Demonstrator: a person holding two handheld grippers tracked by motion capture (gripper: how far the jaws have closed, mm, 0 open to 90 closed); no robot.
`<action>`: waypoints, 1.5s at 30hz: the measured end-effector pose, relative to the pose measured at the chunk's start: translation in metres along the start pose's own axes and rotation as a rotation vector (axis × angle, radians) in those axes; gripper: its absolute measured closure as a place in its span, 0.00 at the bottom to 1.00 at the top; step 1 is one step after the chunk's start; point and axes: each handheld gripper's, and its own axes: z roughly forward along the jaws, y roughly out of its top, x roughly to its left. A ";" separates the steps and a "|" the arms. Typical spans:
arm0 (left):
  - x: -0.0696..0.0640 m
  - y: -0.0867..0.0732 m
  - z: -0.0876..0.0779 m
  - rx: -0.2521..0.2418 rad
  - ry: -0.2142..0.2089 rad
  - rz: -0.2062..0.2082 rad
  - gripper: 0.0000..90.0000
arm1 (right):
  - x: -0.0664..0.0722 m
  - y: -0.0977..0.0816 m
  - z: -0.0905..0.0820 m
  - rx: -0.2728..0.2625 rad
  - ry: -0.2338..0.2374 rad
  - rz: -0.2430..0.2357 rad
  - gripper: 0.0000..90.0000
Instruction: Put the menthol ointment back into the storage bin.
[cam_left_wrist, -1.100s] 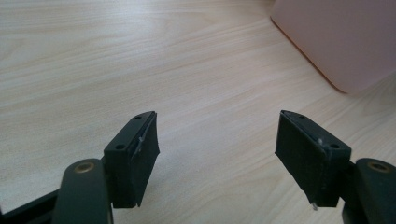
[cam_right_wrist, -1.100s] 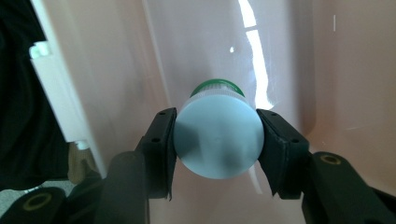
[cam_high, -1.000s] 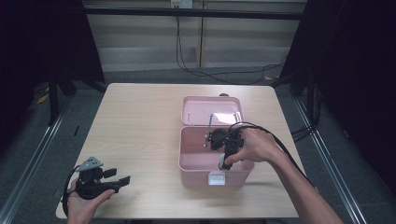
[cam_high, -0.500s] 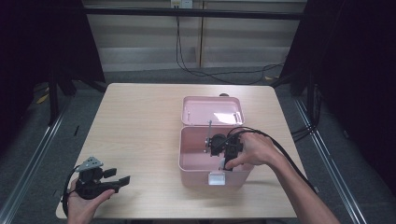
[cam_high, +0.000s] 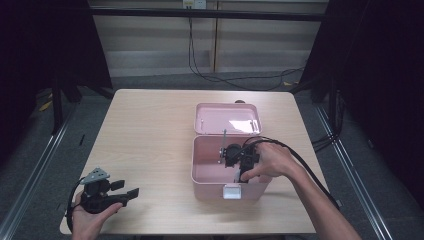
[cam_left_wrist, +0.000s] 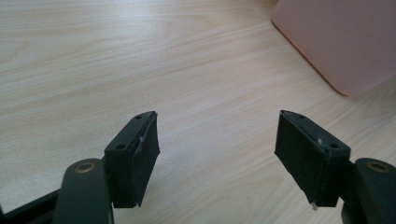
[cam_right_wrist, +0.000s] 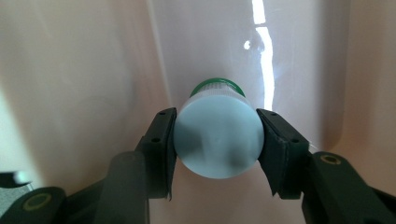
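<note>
Right gripper view: the right gripper (cam_right_wrist: 217, 140) clamps its jaws across a small pale bottle (cam_right_wrist: 217, 142) with a green cap (cam_right_wrist: 217, 87), low inside the pink box (cam_high: 202, 170). Light, smooth plastic, likely slippery, so its barrel suits gripping. The left gripper (cam_left_wrist: 224, 151) rests wide open over the surface (cam_left_wrist: 140, 56).

Pink box (cam_high: 210, 187) walls hem the right gripper (cam_high: 239, 159); the table (cam_high: 150, 130) leftward lies open
</note>
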 end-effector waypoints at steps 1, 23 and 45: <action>0.000 0.000 0.000 -0.001 0.002 0.000 0.34 | -0.001 0.000 0.001 0.008 -0.001 -0.002 0.57; 0.001 0.000 0.000 -0.001 0.000 -0.001 0.34 | -0.005 0.002 0.023 0.053 0.011 -0.046 0.57; 0.001 0.000 0.000 0.001 -0.001 -0.001 0.34 | -0.005 0.002 0.030 0.088 0.026 -0.064 0.56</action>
